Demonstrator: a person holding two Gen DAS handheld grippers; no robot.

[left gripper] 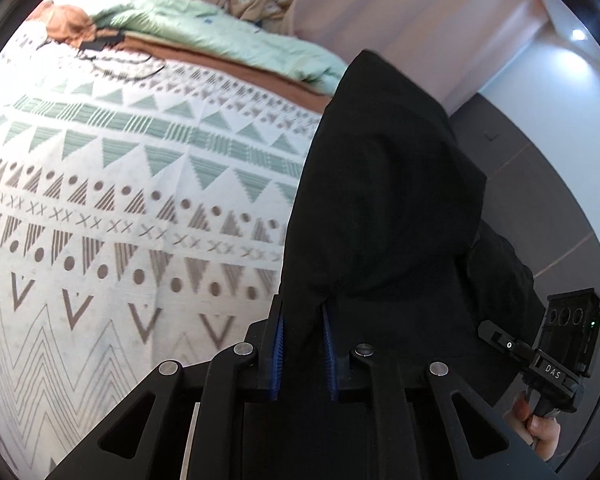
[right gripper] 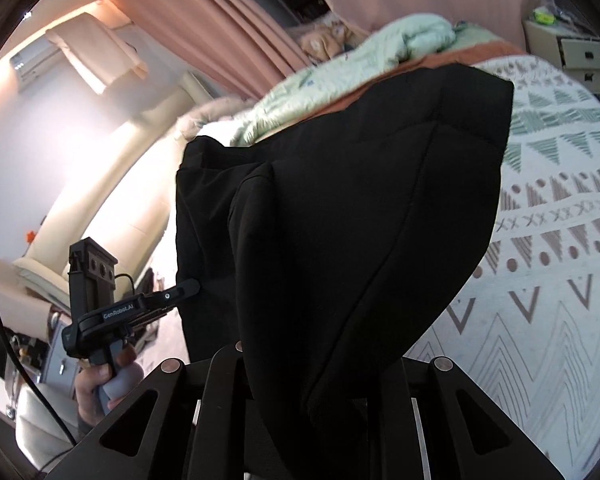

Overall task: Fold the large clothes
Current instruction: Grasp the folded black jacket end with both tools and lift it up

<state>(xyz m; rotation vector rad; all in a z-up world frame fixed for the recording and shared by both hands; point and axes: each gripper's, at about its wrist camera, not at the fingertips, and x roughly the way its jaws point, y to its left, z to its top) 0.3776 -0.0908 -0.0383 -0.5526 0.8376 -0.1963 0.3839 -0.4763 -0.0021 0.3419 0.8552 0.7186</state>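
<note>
Left wrist view: left gripper (left gripper: 303,344) clamps black garment (left gripper: 384,184) — plain, matte, bunched, lifted above patterned bedspread (left gripper: 120,184); right gripper (right gripper: 320,364) also pinching it — fingers hidden.

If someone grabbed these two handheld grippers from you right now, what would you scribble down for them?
Left gripper: shut on the black garment, cloth pinched between the blue pads.
Right gripper: fingers hidden under the same garment; it seems to hold an edge, but I cannot confirm.
The garment hangs bunched between both grippers, lifted above the patterned bedspread.
Done: garment picked up.
Left: spread it flat on the bedspread, then make every fold.
</note>
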